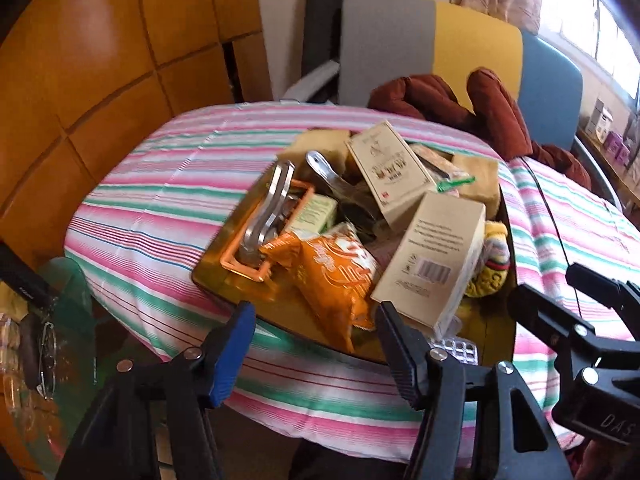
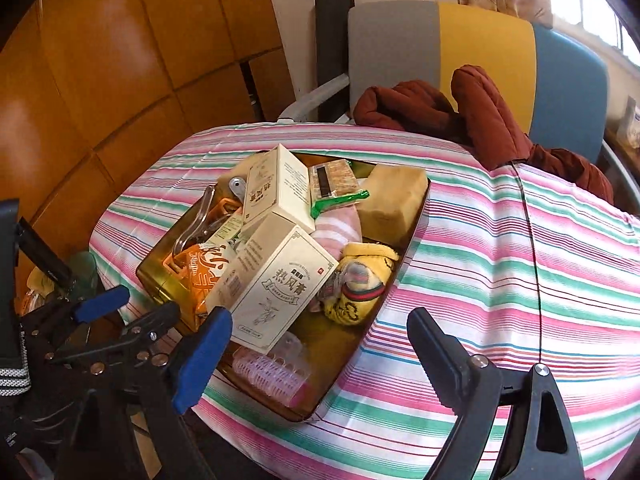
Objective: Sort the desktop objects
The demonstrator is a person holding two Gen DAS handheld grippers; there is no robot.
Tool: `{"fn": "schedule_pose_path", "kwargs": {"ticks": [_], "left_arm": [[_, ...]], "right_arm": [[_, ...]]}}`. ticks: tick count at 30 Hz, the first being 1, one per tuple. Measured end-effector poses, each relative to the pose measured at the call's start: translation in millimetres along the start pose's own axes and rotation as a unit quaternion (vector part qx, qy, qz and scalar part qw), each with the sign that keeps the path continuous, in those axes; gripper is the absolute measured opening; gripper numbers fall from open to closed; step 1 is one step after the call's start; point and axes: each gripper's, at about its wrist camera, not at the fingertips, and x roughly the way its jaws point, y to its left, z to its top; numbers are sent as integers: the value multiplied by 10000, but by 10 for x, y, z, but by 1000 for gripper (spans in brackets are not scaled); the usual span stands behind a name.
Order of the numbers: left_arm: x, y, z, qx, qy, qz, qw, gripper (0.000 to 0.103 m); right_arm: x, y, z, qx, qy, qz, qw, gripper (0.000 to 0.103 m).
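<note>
An amber tray (image 1: 218, 276) (image 2: 154, 280) on the striped tablecloth holds a heap of things. In it lie two cream boxes (image 1: 436, 256) (image 2: 280, 280), an orange snack bag (image 1: 332, 276) (image 2: 200, 268), a metal hand tool (image 1: 272, 208), a yellow sock (image 2: 360, 284), a tan sponge (image 2: 392, 196) and pink hair rollers (image 2: 268, 372). My left gripper (image 1: 316, 356) hangs open just short of the tray's near edge, with nothing between its fingers. To its right, my right gripper (image 2: 320, 356) stands wide open over the tray's near corner, also holding nothing.
A maroon jacket (image 2: 480, 120) lies at the table's far edge against a grey, yellow and blue chair (image 2: 484, 40). A black cable (image 2: 534, 240) runs across the cloth to the right of the tray. Wooden cabinets (image 1: 100, 80) stand to the left, with a glass side table (image 1: 68, 320) below them.
</note>
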Motion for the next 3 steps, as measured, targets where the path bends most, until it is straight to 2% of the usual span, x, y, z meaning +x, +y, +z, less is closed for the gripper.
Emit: {"fn": "schedule_pose_path", "kwargs": {"ticks": [3], "left_arm": [[-4, 8, 22, -10, 0, -8, 10000, 63]], "right_arm": [[-8, 6, -11, 2, -8, -2, 10000, 90]]}}
